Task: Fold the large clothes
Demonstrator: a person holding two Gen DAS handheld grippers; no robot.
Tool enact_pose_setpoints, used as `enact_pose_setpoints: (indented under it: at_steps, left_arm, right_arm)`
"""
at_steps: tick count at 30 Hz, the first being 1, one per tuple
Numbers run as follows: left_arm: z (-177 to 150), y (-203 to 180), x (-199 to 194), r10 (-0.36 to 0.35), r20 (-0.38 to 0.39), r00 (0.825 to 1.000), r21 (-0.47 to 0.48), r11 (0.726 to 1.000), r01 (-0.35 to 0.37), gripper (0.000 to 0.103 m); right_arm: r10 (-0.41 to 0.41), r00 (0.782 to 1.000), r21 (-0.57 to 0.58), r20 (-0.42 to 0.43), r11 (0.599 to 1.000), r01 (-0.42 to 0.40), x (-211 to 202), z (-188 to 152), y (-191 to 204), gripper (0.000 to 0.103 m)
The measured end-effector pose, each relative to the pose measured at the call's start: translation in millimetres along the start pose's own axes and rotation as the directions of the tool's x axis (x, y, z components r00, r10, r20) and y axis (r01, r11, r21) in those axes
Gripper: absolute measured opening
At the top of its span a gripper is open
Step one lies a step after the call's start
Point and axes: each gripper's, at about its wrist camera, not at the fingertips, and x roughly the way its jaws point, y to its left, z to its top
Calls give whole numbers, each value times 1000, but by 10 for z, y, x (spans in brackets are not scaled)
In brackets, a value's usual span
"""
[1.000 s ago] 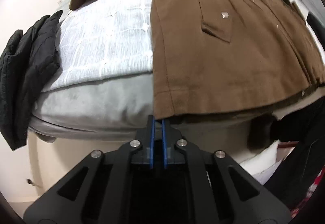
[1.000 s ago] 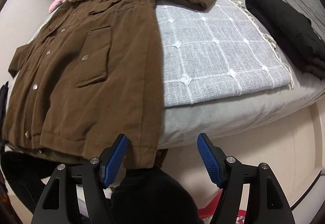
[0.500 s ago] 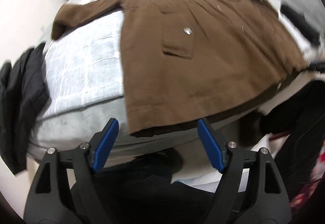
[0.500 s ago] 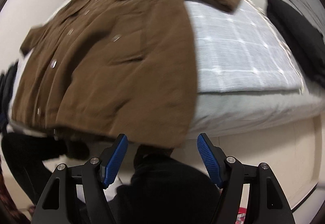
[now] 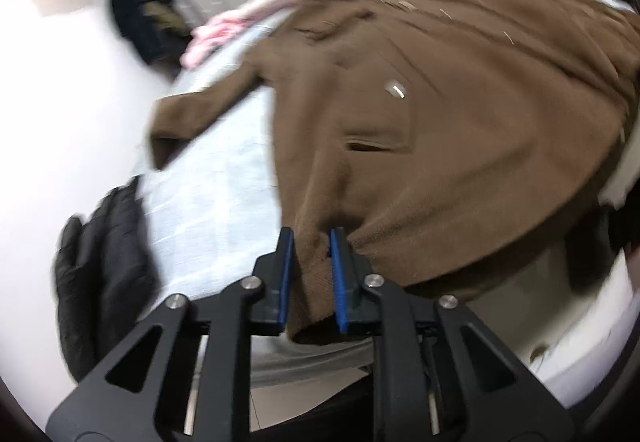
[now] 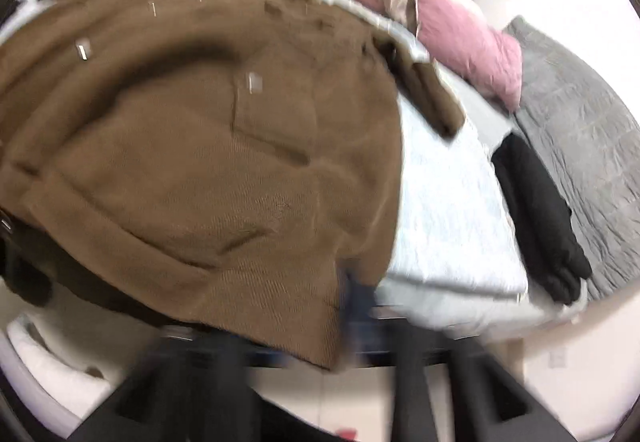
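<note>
Both grippers, left (image 5: 311,274) closing and right (image 6: 356,306) pinched, grip the coat (image 5: 460,129) hem; no fold made yet.

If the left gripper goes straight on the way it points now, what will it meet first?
The brown coat: its hem is already between the closing pads of the left gripper, so more coat cloth lies directly ahead. Depth beyond is unclear.
</note>
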Motion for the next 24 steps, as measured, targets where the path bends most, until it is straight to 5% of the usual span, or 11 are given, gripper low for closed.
enact_pose_setpoints:
  at_steps: [3, 6, 9, 11, 14, 16, 18, 21, 24]
  left_arm:
    - [-2, 298, -286, -15, 25, 1000, -111, 994, 18, 14]
    - [-138, 265, -98, -58, -90, 994, -95, 994, 49, 14]
    - [-306, 45, 232, -95, -227, 969, -22, 996, 92, 13]
    - [-305, 9, 174, -109, -236, 966, -1, 994, 112, 15]
    - [-251, 205, 42, -261, -269, 927, -85, 965, 248, 22]
    - [-229, 352, -111, -345, -251, 904, -134, 938, 321, 60]
    - [-150, 508, -316, -349, -173, 921, -158, 933, 323, 75]
    - [60, 647, -441, -366, -53, 929, -204, 915, 349, 78]
    - [350, 708, -254, -384, 13, 923, -262, 890, 374, 81]
  right_arm:
    - [-117, 993, 108, 23, 988, 114, -278, 35, -363, 4]
    - [-126, 991, 145, -52, 981, 132, -230, -35, -580, 3]
    - [-37, 972, 88, -233, 994, 59, 217, -205, -452, 4]
    - [10, 950, 81, -312, 997, 16, 399, -293, -364, 6]
    - [135, 905, 152, -404, 985, -80, 470, -400, -451, 12]
    - [216, 897, 202, -385, 968, -146, 337, -463, -579, 15]
    - [290, 901, 274, -322, 940, -205, 135, -465, -780, 23]
    - [317, 929, 344, -192, 908, -239, -109, -309, -1002, 60]
    - [315, 945, 349, -83, 898, -269, -157, 51, -1020, 68]
